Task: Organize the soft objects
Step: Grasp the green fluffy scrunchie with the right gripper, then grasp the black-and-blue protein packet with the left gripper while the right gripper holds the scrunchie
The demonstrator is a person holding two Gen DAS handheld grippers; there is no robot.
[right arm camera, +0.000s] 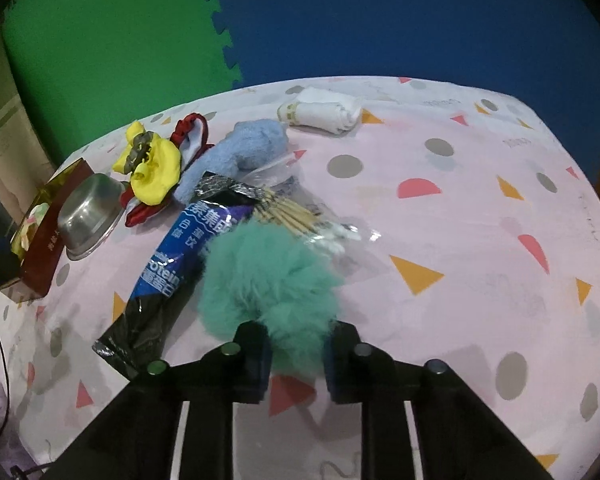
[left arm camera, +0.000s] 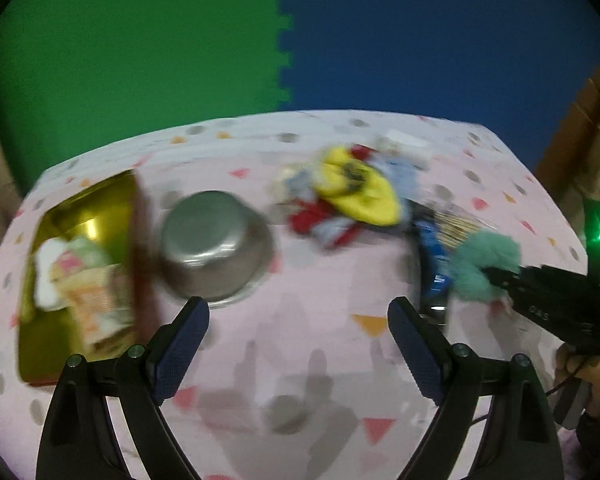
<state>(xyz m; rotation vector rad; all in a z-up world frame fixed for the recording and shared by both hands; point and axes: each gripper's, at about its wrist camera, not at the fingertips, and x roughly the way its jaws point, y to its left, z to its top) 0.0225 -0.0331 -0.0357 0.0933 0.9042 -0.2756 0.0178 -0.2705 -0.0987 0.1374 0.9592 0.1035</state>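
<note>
My right gripper is shut on a fluffy teal pom-pom, held just above the pink tablecloth; it also shows in the left wrist view. My left gripper is open and empty over the cloth, in front of an upturned steel bowl. A pile of soft things lies behind: a yellow cloth, a red and white cloth, a blue plush. A gold tin at the left holds soft items. A rolled white towel lies at the far edge.
A blue and black snack packet and a clear bag of cotton swabs lie beside the pom-pom. The bowl and the tin's red side stand at the table's left. A green and blue foam wall is behind.
</note>
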